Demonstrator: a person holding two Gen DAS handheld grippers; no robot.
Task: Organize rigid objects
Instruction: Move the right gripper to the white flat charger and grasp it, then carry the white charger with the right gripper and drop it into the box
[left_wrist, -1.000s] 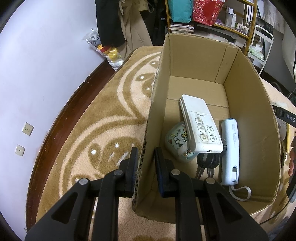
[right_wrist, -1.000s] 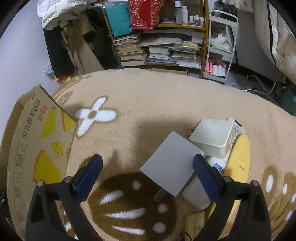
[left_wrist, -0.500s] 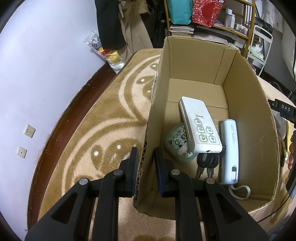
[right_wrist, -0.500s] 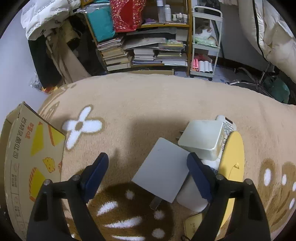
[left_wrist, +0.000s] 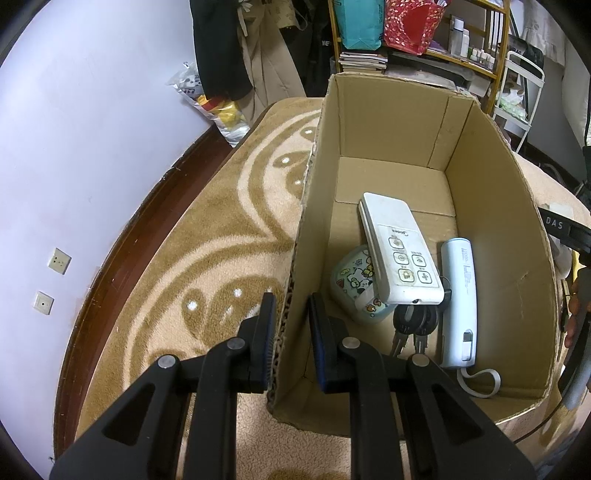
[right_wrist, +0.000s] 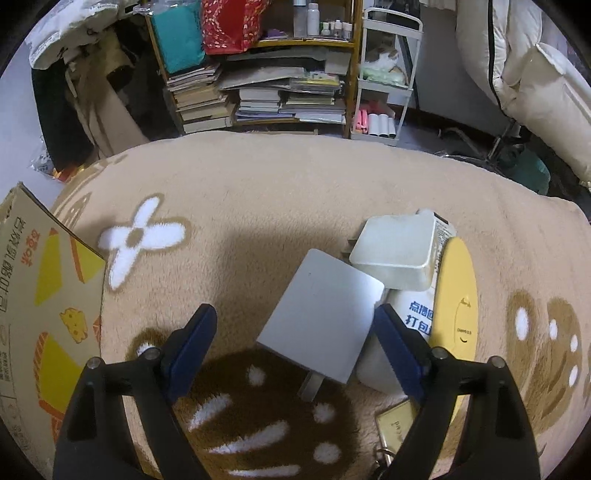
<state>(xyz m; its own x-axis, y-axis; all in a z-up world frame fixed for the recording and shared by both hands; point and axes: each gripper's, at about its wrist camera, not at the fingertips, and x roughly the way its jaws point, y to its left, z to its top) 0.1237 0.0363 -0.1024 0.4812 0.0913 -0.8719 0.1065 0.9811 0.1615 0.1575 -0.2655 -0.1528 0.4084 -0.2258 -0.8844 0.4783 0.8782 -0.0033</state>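
Brown corrugated cardboard box (left_wrist: 491, 229) stands open on a tan patterned carpet (left_wrist: 207, 236). Left gripper (left_wrist: 289, 325) is closed on the box's near side wall, one finger outside, one inside. Inside the box lie a white remote control (left_wrist: 399, 251), a pale blue power bank (left_wrist: 460, 302) (strap trailing) and black keys (left_wrist: 413, 321). Right of the box, the right gripper (right_wrist: 295, 339) hangs wide apart, empty, above a flat grey square charger (right_wrist: 321, 314).
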